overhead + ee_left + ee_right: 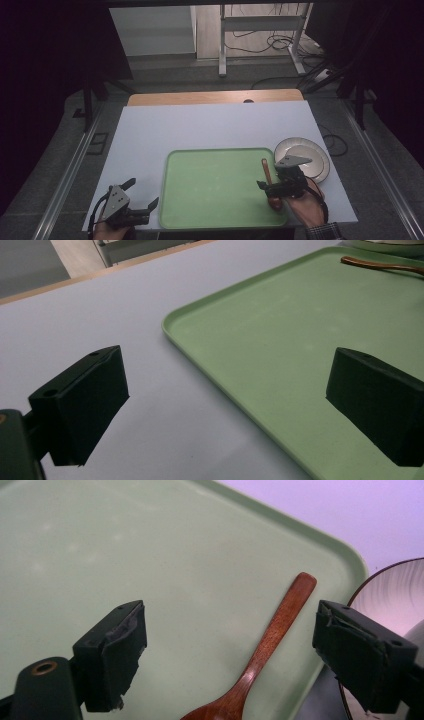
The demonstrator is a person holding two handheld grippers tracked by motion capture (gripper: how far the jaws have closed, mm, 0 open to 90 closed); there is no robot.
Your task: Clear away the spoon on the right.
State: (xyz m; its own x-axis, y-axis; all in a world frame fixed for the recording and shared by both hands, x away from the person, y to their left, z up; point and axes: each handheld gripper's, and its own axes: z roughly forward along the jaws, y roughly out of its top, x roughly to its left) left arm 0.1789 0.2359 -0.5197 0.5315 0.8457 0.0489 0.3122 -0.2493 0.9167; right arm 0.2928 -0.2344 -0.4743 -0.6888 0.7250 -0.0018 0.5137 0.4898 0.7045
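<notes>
A wooden spoon [267,172] lies on the right side of the green tray [215,185], handle pointing away from me. My right gripper [272,180] hovers over it and is open; in the right gripper view the spoon [272,640] lies on the tray [125,555] between the spread jaws, and neither pad touches it. My left gripper [143,192] rests open near the table's front left, just off the tray's left edge. Its view has nothing between the jaws, one jaw over the table and one over the tray [300,340], with the spoon [380,265] far off.
A white plate [310,150] sits on the table just right of the tray's far right corner, close to my right gripper; its rim [395,595] appears beside the right jaw. The pale table top [200,125] ends in a wooden strip [215,96] at the far edge.
</notes>
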